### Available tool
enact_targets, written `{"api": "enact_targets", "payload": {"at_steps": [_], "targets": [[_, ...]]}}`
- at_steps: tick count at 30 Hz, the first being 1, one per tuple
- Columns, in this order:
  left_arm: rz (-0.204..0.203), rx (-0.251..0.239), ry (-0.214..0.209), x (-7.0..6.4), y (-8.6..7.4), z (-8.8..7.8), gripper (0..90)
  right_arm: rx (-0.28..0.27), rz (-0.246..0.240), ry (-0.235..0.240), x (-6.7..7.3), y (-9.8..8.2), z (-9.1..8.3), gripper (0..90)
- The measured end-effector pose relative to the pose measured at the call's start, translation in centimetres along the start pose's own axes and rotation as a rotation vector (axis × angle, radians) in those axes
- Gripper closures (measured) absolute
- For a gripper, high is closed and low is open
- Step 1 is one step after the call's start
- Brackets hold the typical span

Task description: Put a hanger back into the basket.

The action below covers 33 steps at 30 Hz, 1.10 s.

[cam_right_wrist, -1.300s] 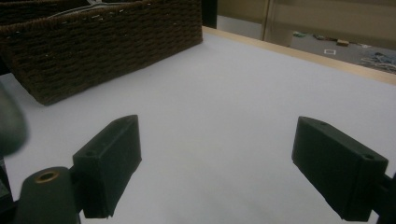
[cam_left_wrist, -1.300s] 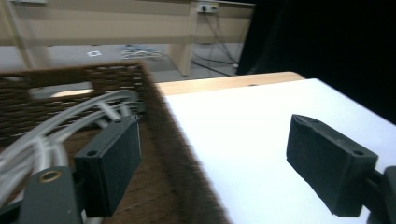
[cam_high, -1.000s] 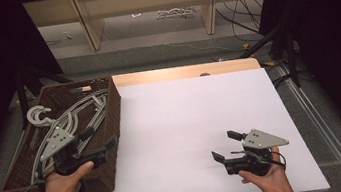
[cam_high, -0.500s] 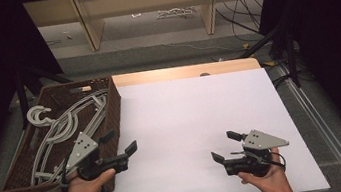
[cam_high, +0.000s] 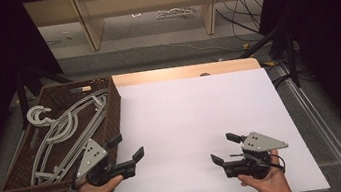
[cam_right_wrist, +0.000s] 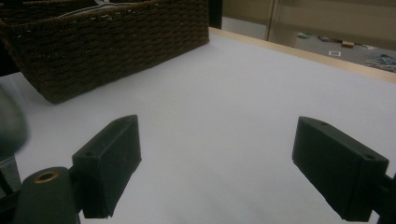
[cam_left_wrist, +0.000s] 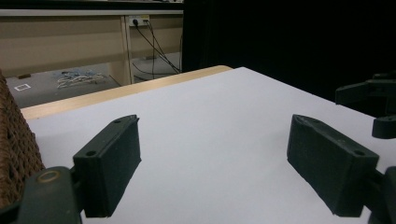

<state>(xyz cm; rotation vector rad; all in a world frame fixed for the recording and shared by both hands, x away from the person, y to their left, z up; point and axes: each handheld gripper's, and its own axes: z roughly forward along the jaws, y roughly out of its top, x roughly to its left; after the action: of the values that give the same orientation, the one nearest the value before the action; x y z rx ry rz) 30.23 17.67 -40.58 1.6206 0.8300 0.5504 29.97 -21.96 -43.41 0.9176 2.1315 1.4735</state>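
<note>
Gaping wide, left tool (cam_high: pixel 126 148), right tool (cam_high: pixel 222 149), both empty

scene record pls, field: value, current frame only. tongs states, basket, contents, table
left tongs: open, holding nothing, over the white table by the basket's right wall
right tongs: open, holding nothing, over the table's near right part
basket: brown wicker, at the table's left edge
contents: grey hangers lying inside the basket
table: white top, bare between the two tongs

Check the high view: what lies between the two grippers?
Nothing: between the left gripper and the right gripper the white table is bare. The left gripper view agrees.
</note>
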Motion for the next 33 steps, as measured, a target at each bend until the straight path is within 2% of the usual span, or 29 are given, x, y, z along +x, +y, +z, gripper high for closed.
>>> {"api": "enact_targets", "payload": {"at_steps": [3,4,7,8,11,12,14,17,21,23,33], "targets": [[0.008,-0.006,0.004,0.1,-0.7,-0.1,16.8,-0.002,0.002,0.001,0.2,-0.1,-0.1,16.3],[0.009,-0.010,-0.001,0.1,-0.9,-0.1,16.9,-0.018,0.007,0.006,0.3,-0.2,-0.1,16.3],[0.023,-0.002,0.001,0.2,-1.5,-0.4,16.5,-0.006,0.009,-0.001,0.5,-0.2,-0.3,16.3],[0.010,-0.004,0.001,0.1,-1.7,-0.5,16.4,-0.015,0.006,-0.002,0.6,-0.2,-0.3,16.2],[0.011,-0.013,-0.010,0.2,-2.2,-0.6,16.0,-0.028,0.011,0.001,0.8,-0.3,-0.5,16.3],[0.016,0.002,0.003,0.2,-2.5,-0.8,15.9,-0.017,0.014,-0.011,1.0,-0.3,-0.8,16.3],[0.007,0.005,0.005,0.1,-2.8,-0.9,15.9,-0.029,0.016,-0.018,1.1,-0.4,-1.0,16.2],[0.018,0.005,0.000,-0.2,-3.0,-0.9,15.9,-0.026,0.030,-0.044,1.4,-0.6,-1.4,16.3],[0.020,0.004,-0.006,-0.2,-3.0,-0.9,15.9,-0.039,0.038,-0.038,1.7,-0.9,-1.5,16.2],[0.023,0.006,0.002,-0.1,-3.0,-0.9,15.9,-0.035,0.023,-0.034,1.9,-0.8,-1.7,16.2],[0.020,0.001,0.001,0.1,-2.9,-0.9,16.0,-0.040,0.020,-0.045,1.8,-0.8,-1.7,16.2]]}}
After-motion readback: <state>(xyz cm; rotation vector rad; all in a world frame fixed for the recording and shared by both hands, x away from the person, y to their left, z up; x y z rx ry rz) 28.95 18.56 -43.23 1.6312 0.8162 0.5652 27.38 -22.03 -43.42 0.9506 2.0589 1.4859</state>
